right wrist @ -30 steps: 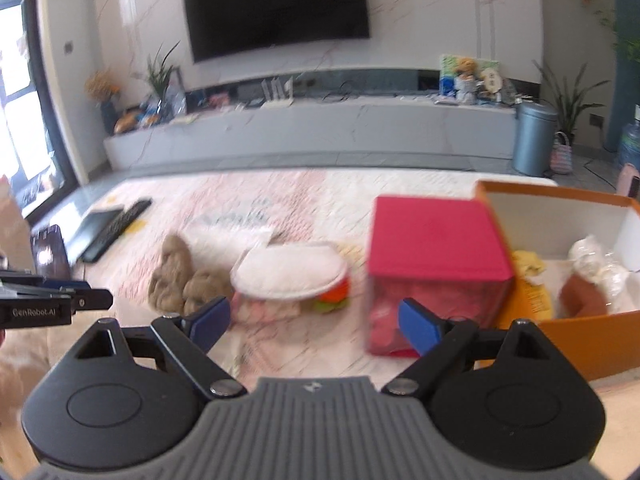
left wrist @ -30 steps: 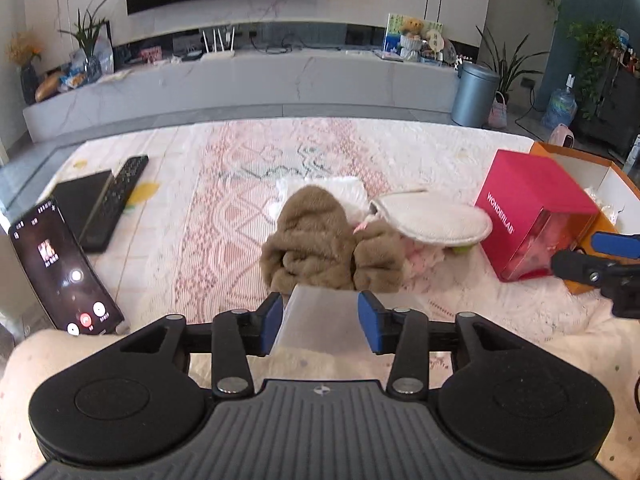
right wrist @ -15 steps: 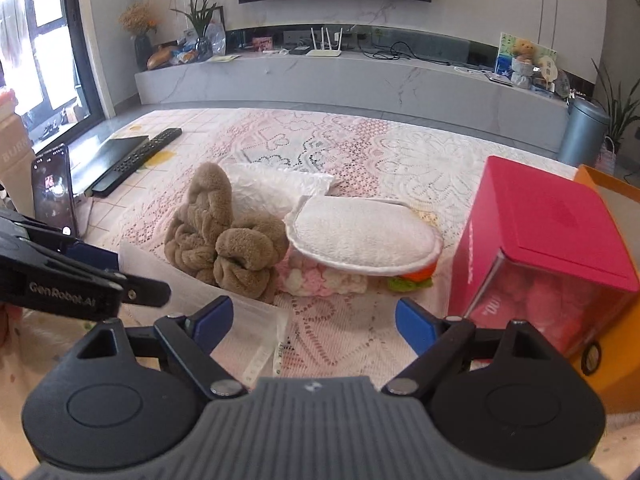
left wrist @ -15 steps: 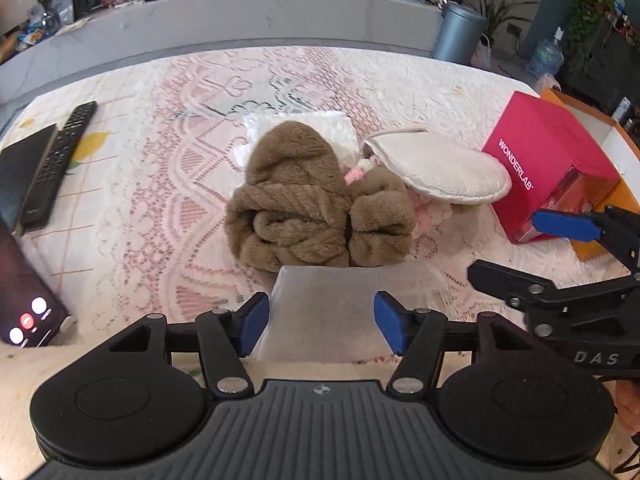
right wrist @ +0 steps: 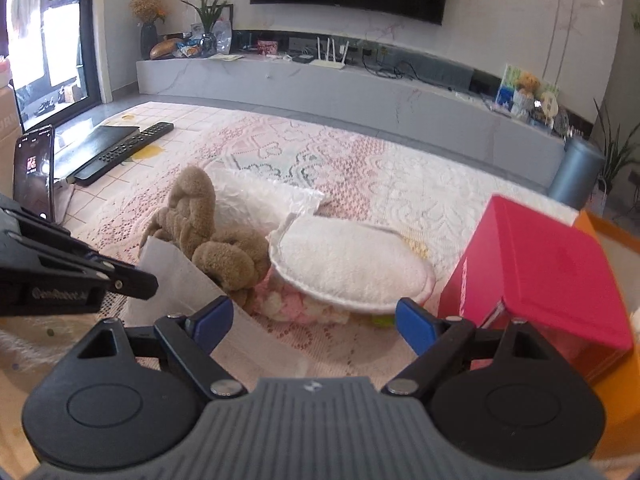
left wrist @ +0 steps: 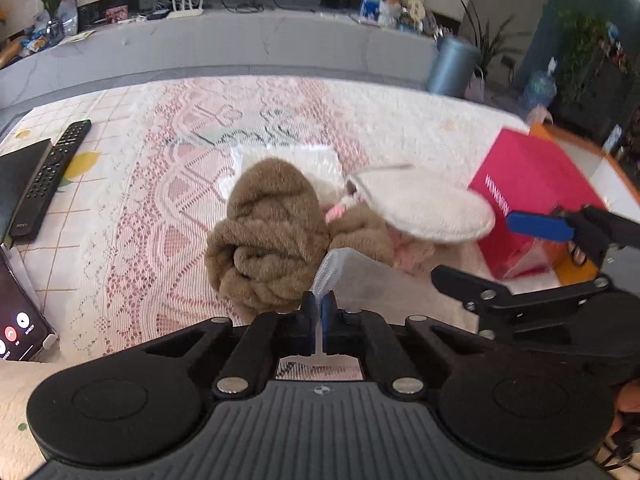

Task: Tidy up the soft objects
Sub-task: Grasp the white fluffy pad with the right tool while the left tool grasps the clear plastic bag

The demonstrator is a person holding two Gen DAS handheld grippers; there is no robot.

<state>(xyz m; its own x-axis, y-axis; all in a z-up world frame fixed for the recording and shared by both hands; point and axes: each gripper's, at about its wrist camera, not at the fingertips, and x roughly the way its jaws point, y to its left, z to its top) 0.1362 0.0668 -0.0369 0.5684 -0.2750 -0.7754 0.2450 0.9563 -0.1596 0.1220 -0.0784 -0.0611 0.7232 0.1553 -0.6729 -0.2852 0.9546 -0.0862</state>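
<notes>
Blue pads of the left claw (left wrist: 319, 317) are pressed together on the near edge of a translucent plastic bag (left wrist: 360, 276), which stands up from the pinch and drapes away to the right. The right claw (right wrist: 314, 320) hangs with its pads spread wide and nothing between them; its left pad sits just beside the same bag (right wrist: 176, 280), though contact cannot be confirmed.

Just beyond the bag lies a brown plush towel (left wrist: 268, 240), bundled into thick rolls near the middle of the lace-covered tabletop (left wrist: 168, 216). A white bubble-wrap pouch (left wrist: 288, 158) lies flat behind it, partly under it. To the right, a white fleecy oval pad (left wrist: 424, 208) rests tilted on a pink fluffy item (right wrist: 296, 304), touching the towel's right side. Further right stands a magenta box (right wrist: 548, 268), and behind it an orange box (left wrist: 588, 148) at the tabletop's right edge.

Along the left edge lie a black remote (left wrist: 48, 176) beside a dark flat device (left wrist: 16, 176), with a lit phone (right wrist: 34, 172) propped near the front left corner.
</notes>
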